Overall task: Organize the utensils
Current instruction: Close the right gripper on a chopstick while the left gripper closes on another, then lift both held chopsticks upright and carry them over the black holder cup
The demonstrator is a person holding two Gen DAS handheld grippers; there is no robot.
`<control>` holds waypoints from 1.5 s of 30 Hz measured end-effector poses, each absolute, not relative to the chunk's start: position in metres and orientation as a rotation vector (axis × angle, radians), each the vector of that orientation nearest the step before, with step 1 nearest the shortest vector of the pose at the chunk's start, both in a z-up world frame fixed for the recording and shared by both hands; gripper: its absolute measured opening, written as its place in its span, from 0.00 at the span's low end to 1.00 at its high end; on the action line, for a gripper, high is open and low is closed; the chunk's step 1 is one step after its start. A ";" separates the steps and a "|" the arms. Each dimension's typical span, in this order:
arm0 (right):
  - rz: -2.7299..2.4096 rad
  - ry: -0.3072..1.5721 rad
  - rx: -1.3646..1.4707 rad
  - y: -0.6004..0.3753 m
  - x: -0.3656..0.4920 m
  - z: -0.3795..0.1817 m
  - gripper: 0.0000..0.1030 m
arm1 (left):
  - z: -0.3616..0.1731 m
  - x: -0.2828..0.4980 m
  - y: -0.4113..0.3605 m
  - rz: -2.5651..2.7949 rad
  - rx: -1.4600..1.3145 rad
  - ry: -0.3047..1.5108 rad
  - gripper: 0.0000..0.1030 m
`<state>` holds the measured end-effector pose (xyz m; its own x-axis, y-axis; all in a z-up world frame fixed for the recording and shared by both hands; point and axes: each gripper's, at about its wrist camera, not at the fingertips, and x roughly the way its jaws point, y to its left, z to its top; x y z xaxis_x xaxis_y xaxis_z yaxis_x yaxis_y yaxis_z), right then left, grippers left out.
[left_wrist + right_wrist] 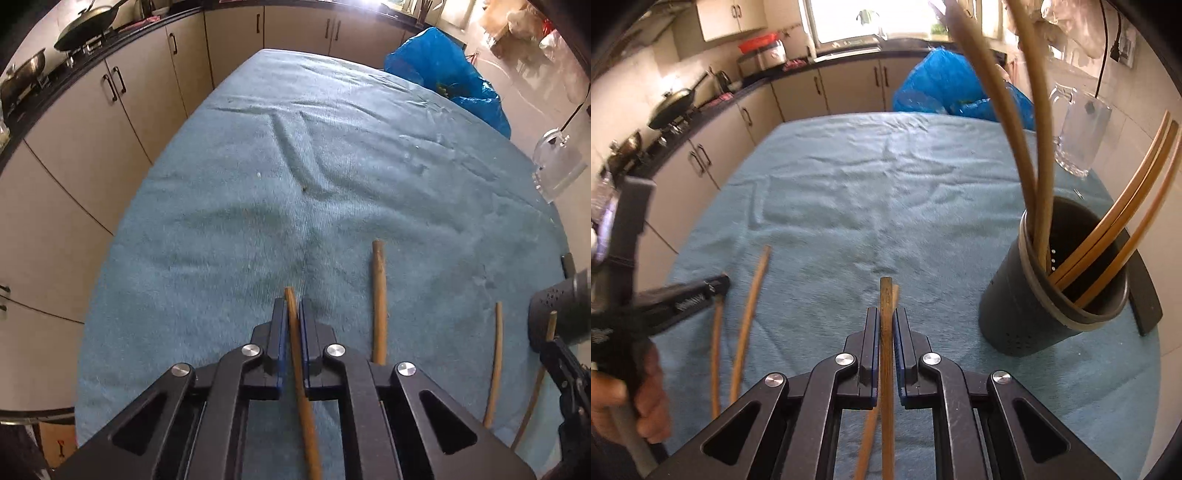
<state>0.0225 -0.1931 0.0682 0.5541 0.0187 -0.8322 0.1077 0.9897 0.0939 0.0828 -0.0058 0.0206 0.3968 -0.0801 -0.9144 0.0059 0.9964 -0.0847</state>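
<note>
Both grippers, left [294, 314] and right [885, 325], had fingers clamped on one chopstick [301, 373] each [886, 369], lifting them toward the holder [1060, 280], with spares [750, 314] left of it.

Kitchen clutter around a covered desk
A blue towel [295, 192] covers the desk; blue plastic bag [443, 70] behind, glass pitcher [1078, 136] right, wok [88, 26] on the counter.
</note>
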 end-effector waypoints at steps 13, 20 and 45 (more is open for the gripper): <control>0.080 0.677 0.208 -0.211 -0.036 0.133 0.08 | 0.112 -0.015 0.010 -0.137 -0.184 0.838 0.05; 0.110 0.526 0.232 -0.220 -0.073 0.158 0.08 | 0.166 -0.058 -0.015 -0.203 -0.155 0.690 0.05; 0.100 0.391 0.249 -0.244 -0.123 0.180 0.08 | 0.198 -0.096 -0.045 -0.246 -0.094 0.620 0.05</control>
<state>-0.1230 -0.2437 0.1795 0.9201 0.1438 -0.3642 -0.0483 0.9647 0.2589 -0.0965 -0.0454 0.1976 0.7859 -0.2558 -0.5630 0.1999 0.9666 -0.1603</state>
